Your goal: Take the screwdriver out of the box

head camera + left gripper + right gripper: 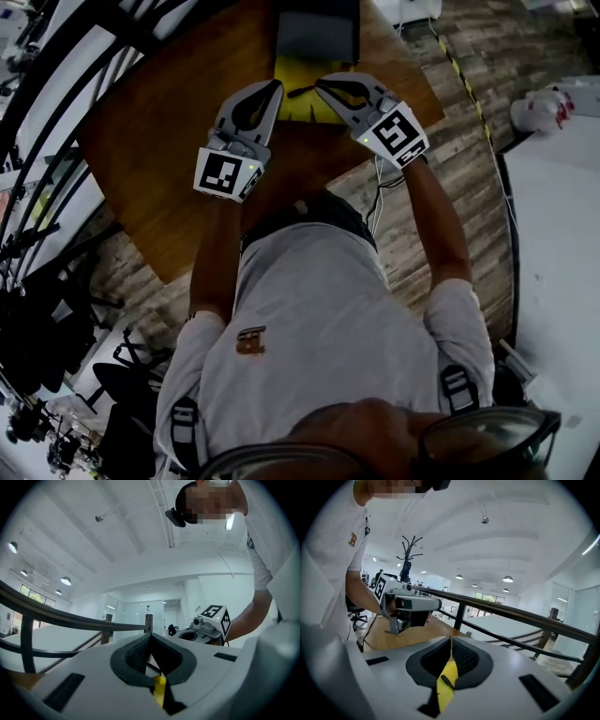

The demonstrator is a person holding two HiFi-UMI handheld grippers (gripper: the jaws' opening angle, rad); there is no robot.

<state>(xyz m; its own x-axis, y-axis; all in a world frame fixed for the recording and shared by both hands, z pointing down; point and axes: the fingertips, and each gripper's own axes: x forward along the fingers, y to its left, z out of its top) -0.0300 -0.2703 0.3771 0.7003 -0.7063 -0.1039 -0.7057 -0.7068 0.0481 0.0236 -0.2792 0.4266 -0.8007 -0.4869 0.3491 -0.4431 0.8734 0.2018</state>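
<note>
On the wooden table lies an open box with a yellow inside and a dark lid standing at its far side. A thin black screwdriver rests on the yellow surface. My left gripper and right gripper hover over the box's near edge, tips on either side of the screwdriver, both shut and empty. In the right gripper view, the yellow box and a dark bit of the screwdriver show below the shut jaws. In the left gripper view, a yellow strip shows under the shut jaws.
Dark railings run along the table's left and far sides. A white table stands at the right, with a white bundle beyond it. A cable hangs off the table's near edge. The floor is wood planks.
</note>
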